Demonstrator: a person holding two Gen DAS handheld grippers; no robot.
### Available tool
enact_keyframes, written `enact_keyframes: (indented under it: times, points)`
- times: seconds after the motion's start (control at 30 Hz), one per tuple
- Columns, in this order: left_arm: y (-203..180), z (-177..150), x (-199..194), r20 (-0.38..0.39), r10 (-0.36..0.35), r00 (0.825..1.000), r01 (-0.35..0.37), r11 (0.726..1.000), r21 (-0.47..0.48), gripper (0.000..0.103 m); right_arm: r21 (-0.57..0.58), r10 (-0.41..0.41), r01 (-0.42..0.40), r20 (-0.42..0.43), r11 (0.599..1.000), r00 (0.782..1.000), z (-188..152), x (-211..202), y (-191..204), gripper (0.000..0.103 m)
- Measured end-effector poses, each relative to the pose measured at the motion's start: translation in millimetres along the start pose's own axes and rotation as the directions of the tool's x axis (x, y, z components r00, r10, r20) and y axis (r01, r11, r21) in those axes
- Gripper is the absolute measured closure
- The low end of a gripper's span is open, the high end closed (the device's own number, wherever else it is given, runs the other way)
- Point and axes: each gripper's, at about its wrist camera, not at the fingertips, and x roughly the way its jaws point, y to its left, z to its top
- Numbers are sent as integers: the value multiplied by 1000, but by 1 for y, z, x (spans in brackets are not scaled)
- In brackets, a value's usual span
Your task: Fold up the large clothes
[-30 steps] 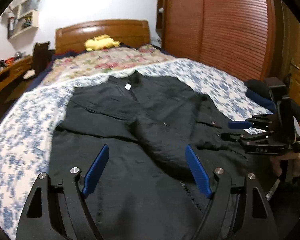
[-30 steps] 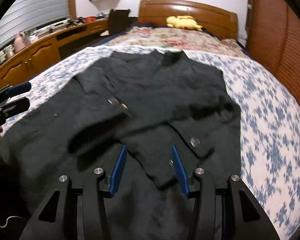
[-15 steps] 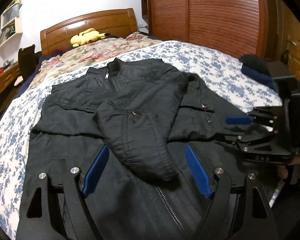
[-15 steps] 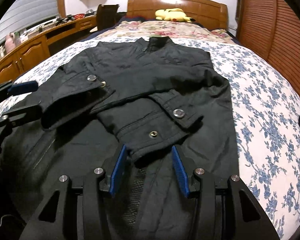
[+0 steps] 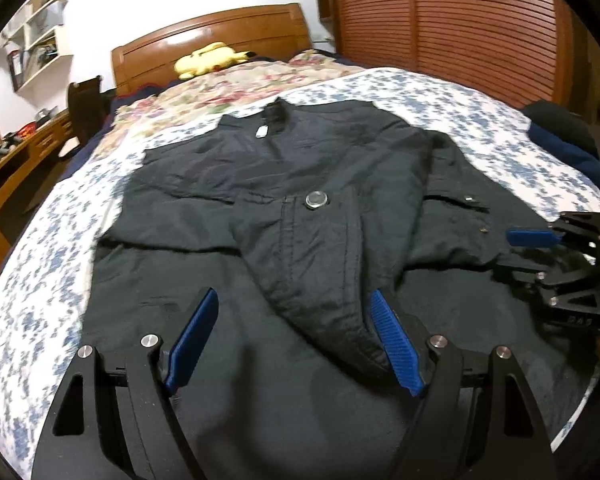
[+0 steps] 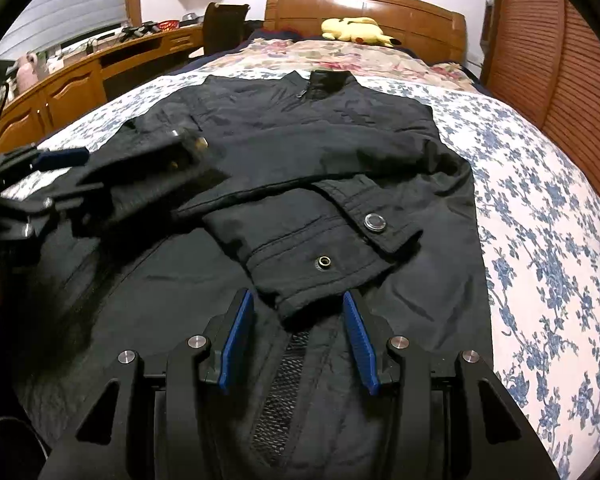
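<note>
While the black jacket (image 6: 300,152) lies front-up on the bed (image 6: 540,216), collar toward the headboard and sleeves crossed over its chest, each cuff ends just ahead of a gripper. Left gripper (image 5: 296,340) jaws gape wide, empty; right gripper (image 6: 298,338) jaws stand half-open, gripping nothing, equally near.

black jacket (image 6: 340,148) on bed (image 6: 540,208); sleeve cuff (image 6: 320,252) before parted gripper (image 6: 298,316)
</note>
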Motion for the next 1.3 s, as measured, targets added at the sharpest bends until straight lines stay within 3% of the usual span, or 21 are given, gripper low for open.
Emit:
enact_keyframes:
  times: [0.2,0.43,0.97,1.3]
  points:
    - [35,-13,-6,-26,55,998,-56,997,-48,24,18,11,-11,10,1000,1000,3,-1,-5,55]
    - [58,-22,-36,27,33,999,-31,996,-85,24,19,7,-7,16,1000,1000,3,0,-6,55]
    - [49,-21,-54,65,-35,997,39,997,-62,24,7,9,-10,16,1000,1000,3,2,-6,55]
    - [72,-45,-89,80,6,997,2,995,-99,24,5,16,-16,30,1000,999,1,3,-7,55]
